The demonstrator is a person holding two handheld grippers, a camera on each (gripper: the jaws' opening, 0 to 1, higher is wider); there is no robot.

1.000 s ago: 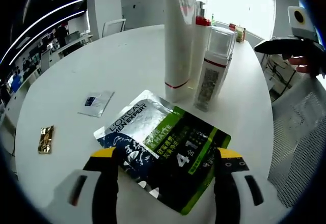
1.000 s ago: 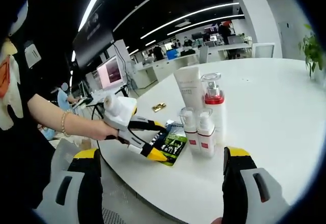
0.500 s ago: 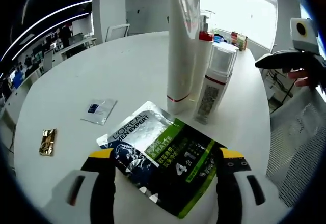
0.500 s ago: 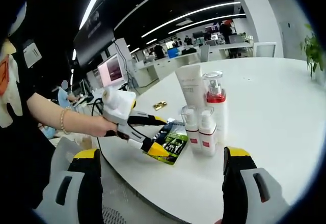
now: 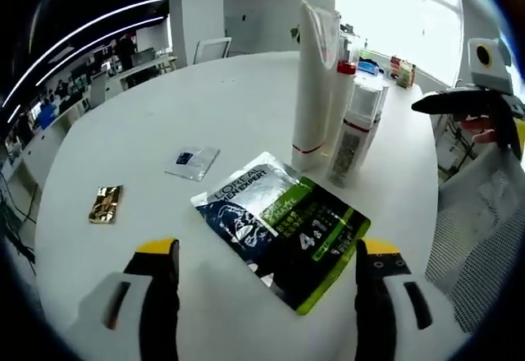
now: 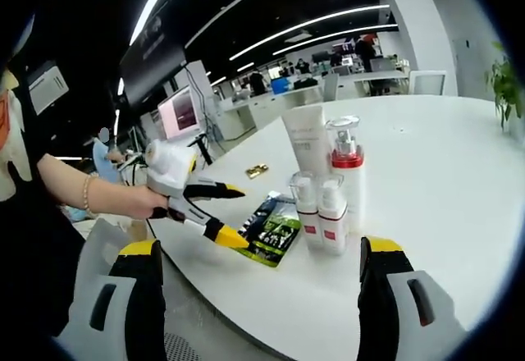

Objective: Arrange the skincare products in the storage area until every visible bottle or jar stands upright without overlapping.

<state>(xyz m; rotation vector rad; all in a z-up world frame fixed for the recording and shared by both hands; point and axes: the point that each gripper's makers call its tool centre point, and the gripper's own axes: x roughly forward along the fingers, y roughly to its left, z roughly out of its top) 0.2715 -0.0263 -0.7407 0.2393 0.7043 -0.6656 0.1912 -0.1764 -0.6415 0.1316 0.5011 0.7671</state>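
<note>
A dark blue and green face-mask pouch [image 5: 279,226] lies flat on the round white table [image 5: 164,115]. Behind it stand a tall white tube [image 5: 312,90], a pump bottle with a red collar [image 5: 345,70] and two small clear-capped bottles [image 5: 351,139], all upright and close together. My left gripper [image 5: 267,254] is open just short of the pouch's near edge, holding nothing. In the right gripper view the same group appears: tube [image 6: 308,143], pump bottle [image 6: 346,164], small bottles [image 6: 320,209], pouch [image 6: 275,226]. My right gripper [image 6: 262,250] is open, off the table's edge.
A small clear sachet [image 5: 191,162] and a gold foil packet [image 5: 105,203] lie on the table left of the pouch. A person's hand holds the left gripper [image 6: 228,213] at the table's rim. The right gripper [image 5: 467,107] hangs beyond the table edge. Office desks fill the background.
My left gripper has drawn back and up from the pouch, which now lies free ahead of its jaws. The right gripper has stayed put.
</note>
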